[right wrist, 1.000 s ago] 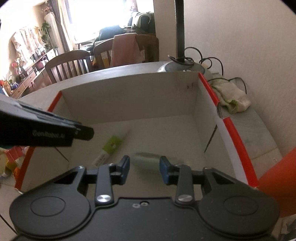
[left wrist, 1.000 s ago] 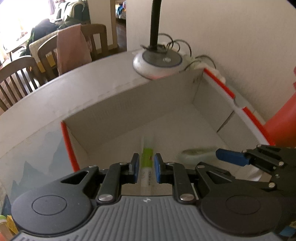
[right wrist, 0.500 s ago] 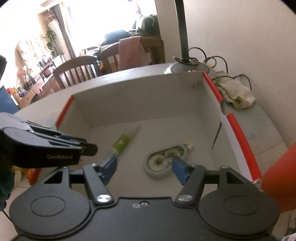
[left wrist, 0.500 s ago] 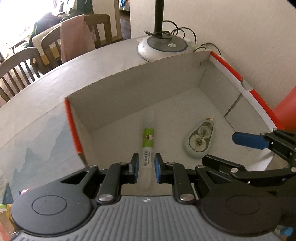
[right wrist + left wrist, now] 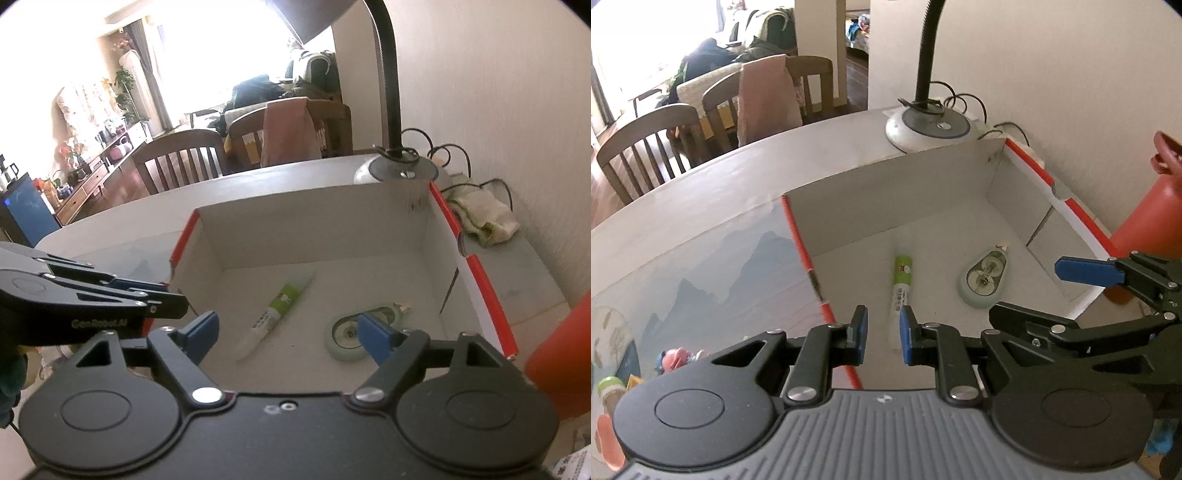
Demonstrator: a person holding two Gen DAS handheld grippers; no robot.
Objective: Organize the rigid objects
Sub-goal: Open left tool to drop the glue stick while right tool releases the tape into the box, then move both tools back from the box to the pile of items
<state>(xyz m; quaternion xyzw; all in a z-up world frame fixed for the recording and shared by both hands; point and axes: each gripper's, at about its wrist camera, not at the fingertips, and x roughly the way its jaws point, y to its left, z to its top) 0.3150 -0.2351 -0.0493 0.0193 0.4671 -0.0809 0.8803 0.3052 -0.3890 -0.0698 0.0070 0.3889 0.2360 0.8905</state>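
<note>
A lived-in home, its dining area open to a living room. Wooden slat-back chairs (image 5: 181, 162) stand behind the pale table (image 5: 701, 206) at upper left, one draped with a pink garment (image 5: 764, 96). Farther back, in the right wrist view, a bright window, potted plants (image 5: 123, 92) and a low wooden sideboard (image 5: 88, 184) crowded with household things fill the left side. A gooseneck desk lamp (image 5: 929, 125) sits near the wall.

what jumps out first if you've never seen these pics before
A white cardboard box with red rims fills the middle of both views. A green-labelled glue tube and a pale green correction tape dispenser lie side by side, apart, on its floor. The left gripper hangs shut and empty near the box's left wall, and the right gripper, its jaws just opened, holds nothing above the dispenser; a gooseneck desk lamp stands behind the box.
</note>
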